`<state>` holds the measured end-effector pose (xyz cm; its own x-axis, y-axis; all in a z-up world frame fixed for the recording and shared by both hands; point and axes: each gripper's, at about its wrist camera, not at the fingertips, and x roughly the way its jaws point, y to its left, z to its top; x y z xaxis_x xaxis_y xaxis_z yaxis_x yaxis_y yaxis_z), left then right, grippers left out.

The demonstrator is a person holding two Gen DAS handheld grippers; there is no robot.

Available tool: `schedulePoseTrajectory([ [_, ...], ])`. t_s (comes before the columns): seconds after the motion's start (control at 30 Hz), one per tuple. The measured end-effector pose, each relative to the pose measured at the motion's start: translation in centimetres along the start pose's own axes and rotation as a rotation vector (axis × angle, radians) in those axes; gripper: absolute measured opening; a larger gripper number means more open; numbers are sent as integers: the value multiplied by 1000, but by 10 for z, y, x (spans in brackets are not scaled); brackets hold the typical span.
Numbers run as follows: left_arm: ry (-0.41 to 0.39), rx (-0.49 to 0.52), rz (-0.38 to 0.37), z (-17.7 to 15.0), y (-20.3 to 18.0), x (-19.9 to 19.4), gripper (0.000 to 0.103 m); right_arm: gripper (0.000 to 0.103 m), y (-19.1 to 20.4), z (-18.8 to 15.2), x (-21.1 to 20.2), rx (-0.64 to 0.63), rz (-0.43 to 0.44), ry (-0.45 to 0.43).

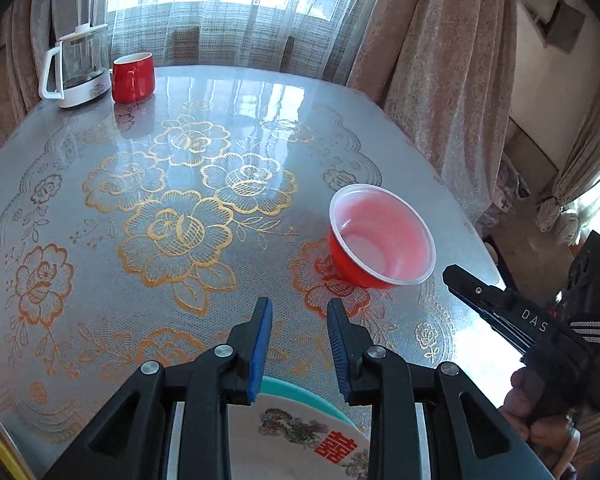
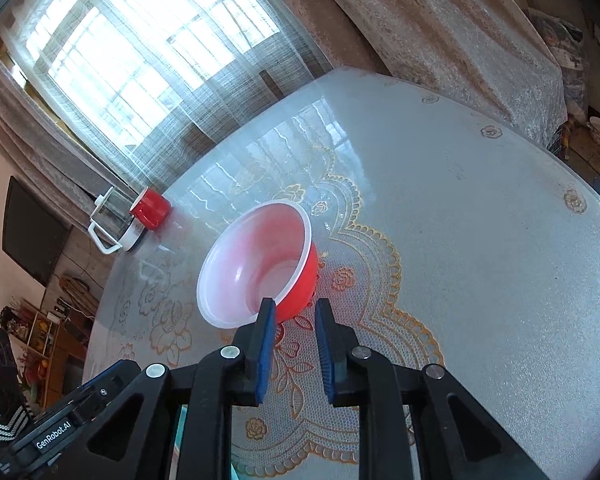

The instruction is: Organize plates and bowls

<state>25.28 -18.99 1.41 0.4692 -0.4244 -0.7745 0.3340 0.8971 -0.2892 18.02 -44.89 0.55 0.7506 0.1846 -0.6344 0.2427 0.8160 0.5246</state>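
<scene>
Glossy plastic bowl (image 2: 256,264) on shiny patterned tablecloth (image 2: 480,240)

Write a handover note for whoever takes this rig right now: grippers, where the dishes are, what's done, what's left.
Left gripper: jaws apart, nothing between them, above the decorated plate at the table's near edge; a teal dish shows under that plate.
Right gripper: jaws apart, empty, tips just short of the red bowl.
Red bowl stands upright and alone on the table. The red mug and glass kettle sit at the far corner.
Done: plate rests on the teal dish.
Left: grasp the bowl and probably stack it with the plates.
</scene>
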Motion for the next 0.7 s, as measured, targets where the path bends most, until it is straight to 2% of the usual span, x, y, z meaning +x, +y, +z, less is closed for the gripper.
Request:
schedulePoseTrajectory([
  [0.2, 35, -69, -72, 20, -4, 25, 26, 21, -6, 20, 18, 44, 8, 4],
  [0.43, 64, -96, -114, 35, -14, 55, 25, 20, -14, 30, 34, 74, 13, 17],
  [0.53, 86, -116, -120, 41, -15, 67, 25, 16, -14, 31, 40, 72, 17, 30],
  [0.7, 99, -124, -136, 45, -20, 81, 13, 12, -13, 31, 49, 62, 19, 41],
])
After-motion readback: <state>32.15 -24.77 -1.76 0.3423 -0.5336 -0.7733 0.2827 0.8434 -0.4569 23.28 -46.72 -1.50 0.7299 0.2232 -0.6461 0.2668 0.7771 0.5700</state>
